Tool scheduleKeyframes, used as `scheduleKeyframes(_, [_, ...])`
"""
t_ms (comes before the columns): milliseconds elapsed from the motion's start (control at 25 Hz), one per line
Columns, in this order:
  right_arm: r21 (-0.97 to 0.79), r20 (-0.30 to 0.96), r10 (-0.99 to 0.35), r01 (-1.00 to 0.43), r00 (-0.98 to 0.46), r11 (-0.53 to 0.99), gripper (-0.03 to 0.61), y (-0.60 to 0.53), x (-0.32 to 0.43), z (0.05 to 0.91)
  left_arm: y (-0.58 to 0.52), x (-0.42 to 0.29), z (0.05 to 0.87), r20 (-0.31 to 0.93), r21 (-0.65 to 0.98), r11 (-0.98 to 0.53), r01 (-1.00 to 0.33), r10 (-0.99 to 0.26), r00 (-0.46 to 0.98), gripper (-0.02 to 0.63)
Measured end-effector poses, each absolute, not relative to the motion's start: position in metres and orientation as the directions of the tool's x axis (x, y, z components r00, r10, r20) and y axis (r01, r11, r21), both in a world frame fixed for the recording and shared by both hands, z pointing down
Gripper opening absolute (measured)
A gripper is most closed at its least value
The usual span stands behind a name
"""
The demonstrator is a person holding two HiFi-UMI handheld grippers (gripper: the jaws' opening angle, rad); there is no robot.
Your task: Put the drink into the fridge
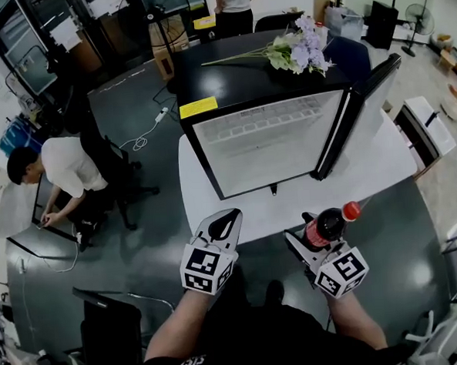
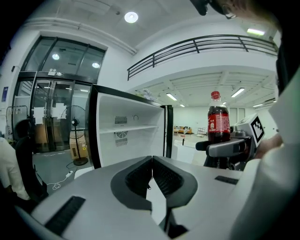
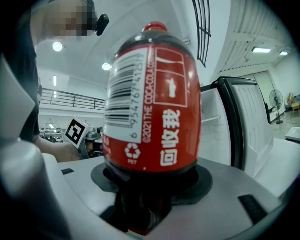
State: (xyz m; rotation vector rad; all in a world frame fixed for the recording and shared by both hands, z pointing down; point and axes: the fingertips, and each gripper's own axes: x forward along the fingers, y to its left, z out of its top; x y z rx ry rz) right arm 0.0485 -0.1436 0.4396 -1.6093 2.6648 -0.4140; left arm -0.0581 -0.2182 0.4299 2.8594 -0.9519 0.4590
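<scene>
Holding Coca-Cola btl (PET mark) in right gripper.

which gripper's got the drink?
The right gripper, shut on the red-capped cola bottle. The left gripper is shut with nothing between its jaws.

On the table stands the fridge, with flowers on top, its door at three o'clock and the drink at five o'clock.

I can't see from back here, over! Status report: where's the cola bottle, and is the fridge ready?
Left gripper shut, empty. Right gripper shut on cola bottle, upright, short of the fridge. Door open, nothing blocking.
</scene>
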Motion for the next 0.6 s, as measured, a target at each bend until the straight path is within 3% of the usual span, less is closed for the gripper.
scheduleKeyframes(600, [-0.190, 0.158, -0.958, -0.959, -0.239, 0.208, 0.268, -0.219, 0.019, 0.433, -0.303, -0.072, 0.417, 0.251, -0.011, -0.921, -0.389, -0.379, 0.891, 0.017])
